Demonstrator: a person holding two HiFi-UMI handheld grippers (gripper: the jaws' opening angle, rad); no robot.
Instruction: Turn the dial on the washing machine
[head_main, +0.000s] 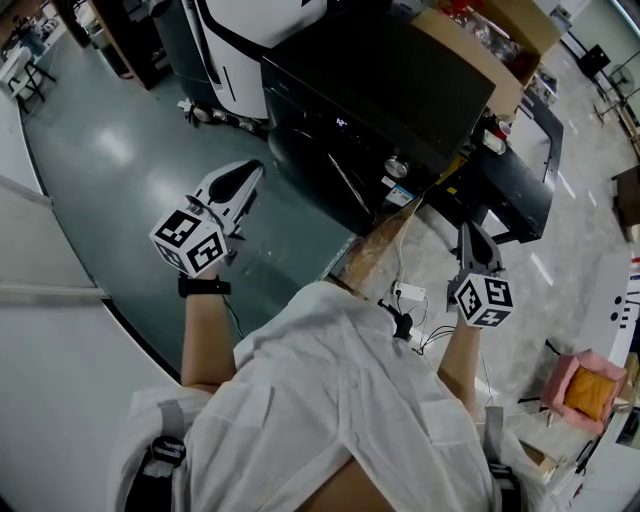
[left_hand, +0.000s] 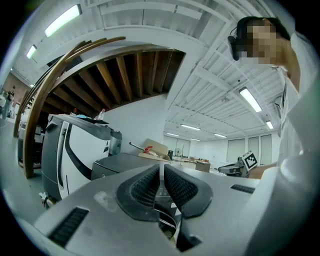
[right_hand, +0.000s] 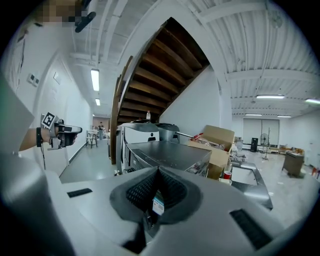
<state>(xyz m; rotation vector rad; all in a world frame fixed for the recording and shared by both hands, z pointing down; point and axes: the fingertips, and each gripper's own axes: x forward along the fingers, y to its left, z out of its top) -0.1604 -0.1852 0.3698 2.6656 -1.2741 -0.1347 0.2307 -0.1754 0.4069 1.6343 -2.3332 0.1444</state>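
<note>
- The dial (head_main: 397, 166) sits on the front upper edge of the black washing machine (head_main: 380, 85), untouched.
- The right gripper (head_main: 468, 232) hangs near it, jaws pressed together, empty.
- The left gripper (head_main: 246, 184) is well off to the left, jaws together on nothing.

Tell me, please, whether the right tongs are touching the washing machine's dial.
Apart. The head view shows the right tongs held in the air, off to the side of the dial, with a plain gap between them.

1. The left tool (head_main: 250, 178) hangs over the grey floor (head_main: 120, 150), with the black washing machine (head_main: 380, 90) just to its right.
2. The dial (head_main: 397, 166) sits ahead and left of the right tool (head_main: 472, 238), apart from it.
</note>
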